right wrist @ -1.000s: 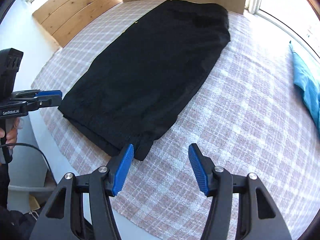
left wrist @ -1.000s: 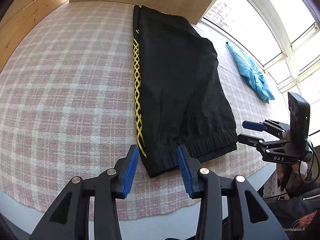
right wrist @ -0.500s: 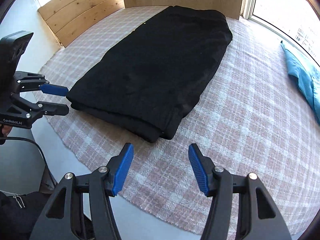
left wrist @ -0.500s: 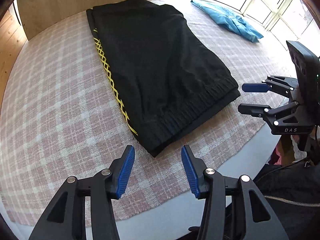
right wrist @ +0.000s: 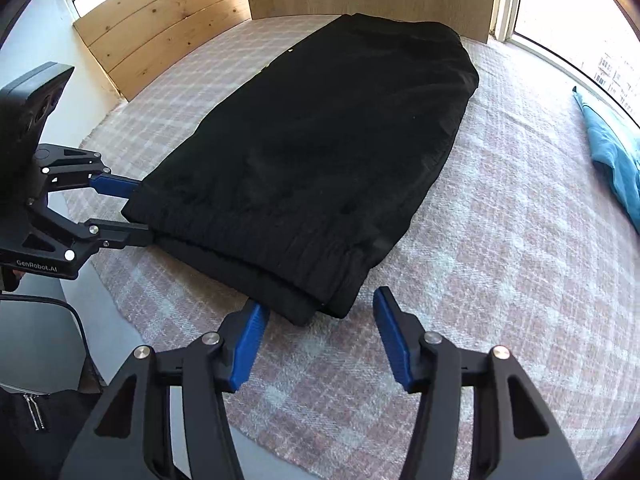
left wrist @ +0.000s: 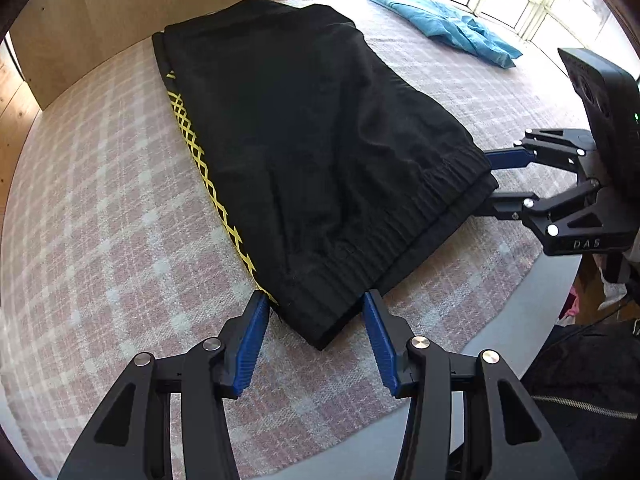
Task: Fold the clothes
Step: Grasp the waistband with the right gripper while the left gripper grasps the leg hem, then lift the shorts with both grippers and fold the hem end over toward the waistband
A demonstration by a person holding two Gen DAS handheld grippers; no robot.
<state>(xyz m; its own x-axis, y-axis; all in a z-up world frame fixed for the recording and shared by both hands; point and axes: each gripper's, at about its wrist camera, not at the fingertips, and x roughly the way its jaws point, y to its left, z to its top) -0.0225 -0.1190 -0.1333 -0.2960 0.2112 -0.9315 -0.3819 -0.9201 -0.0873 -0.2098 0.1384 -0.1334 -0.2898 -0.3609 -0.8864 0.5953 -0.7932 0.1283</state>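
Black trousers [left wrist: 312, 152] with a yellow lattice side stripe [left wrist: 208, 184] lie folded lengthwise on the pink plaid cloth [left wrist: 100, 220], cuffs toward me. My left gripper [left wrist: 314, 308] is open, its blue pads either side of the near-left cuff corner. My right gripper [right wrist: 320, 306] is open around the near-right cuff corner of the trousers [right wrist: 320, 152]. Each gripper shows in the other's view: the right one [left wrist: 490, 182] at the right cuff corner, the left one [right wrist: 138, 210] at the left cuff corner.
A crumpled blue garment [left wrist: 448, 28] lies at the far right of the cloth, also in the right wrist view [right wrist: 612, 152]. Wooden panels [right wrist: 168, 28] stand behind the table. The table's grey front edge [left wrist: 500, 344] runs just below the grippers.
Both grippers have moved forward to the cuff end; their open pads now straddle the two cuff corners. The trousers have not moved.
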